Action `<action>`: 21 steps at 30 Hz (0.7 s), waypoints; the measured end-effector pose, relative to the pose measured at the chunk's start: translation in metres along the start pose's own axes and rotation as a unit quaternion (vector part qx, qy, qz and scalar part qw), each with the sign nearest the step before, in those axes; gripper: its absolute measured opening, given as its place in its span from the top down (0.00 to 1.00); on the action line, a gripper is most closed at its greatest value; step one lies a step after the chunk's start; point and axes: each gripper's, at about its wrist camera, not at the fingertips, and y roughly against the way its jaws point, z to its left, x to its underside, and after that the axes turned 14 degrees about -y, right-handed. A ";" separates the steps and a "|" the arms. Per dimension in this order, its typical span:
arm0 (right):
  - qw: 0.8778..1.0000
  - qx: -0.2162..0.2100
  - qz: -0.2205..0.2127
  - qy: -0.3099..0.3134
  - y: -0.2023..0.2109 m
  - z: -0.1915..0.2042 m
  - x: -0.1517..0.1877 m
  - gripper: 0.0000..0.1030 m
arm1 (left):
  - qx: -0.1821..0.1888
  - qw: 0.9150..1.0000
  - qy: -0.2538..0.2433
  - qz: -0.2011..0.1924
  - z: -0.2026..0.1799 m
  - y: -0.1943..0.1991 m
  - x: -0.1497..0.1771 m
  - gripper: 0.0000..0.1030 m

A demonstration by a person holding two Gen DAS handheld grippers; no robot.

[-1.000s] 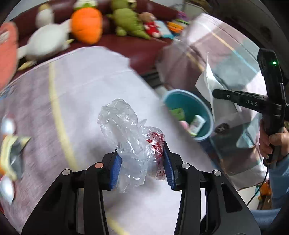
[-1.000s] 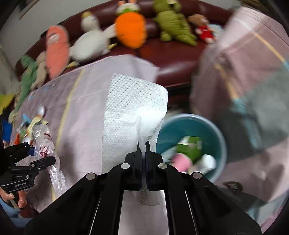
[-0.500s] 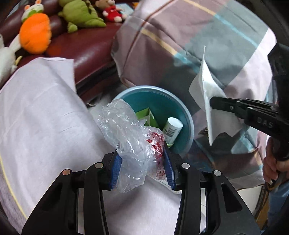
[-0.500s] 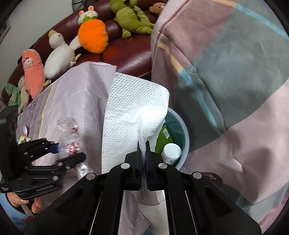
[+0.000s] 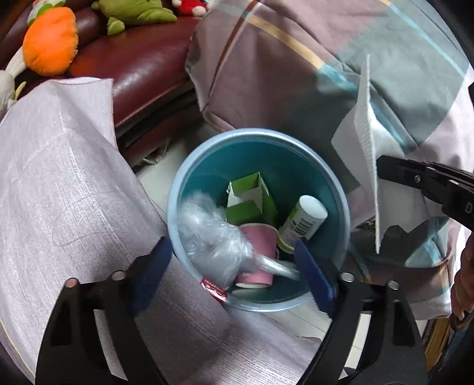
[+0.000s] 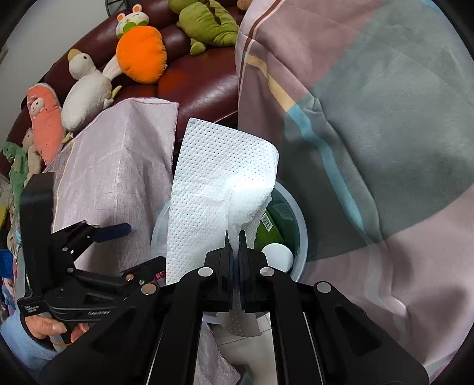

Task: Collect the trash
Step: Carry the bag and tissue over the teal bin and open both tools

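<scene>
Beside the maroon sofa (image 5: 142,74), my left gripper (image 5: 234,266) has just sprung its jaws apart, and the plastic bag (image 5: 213,242) drops into the teal bin (image 5: 340,207). My right gripper (image 6: 234,237) stays clenched on the paper towel (image 6: 213,183), next to go.

A dark red leather sofa (image 6: 204,86) runs along the far side, below a pale wall (image 6: 59,32). Plush toys sit on it: an orange carrot (image 6: 142,56), a white duck (image 6: 86,91), a green dinosaur (image 6: 207,23) and a pink figure (image 6: 44,118). The bench (image 5: 59,192) carries a lilac cloth. A plaid blanket (image 6: 370,133) drapes at right. Pale tiled floor (image 5: 154,174) shows between them. Lighting is even.
</scene>
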 end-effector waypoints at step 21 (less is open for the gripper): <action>0.999 0.022 0.033 0.021 -0.040 0.034 -0.002 0.57 | -0.008 0.997 0.059 -0.049 0.043 0.065 0.042 0.07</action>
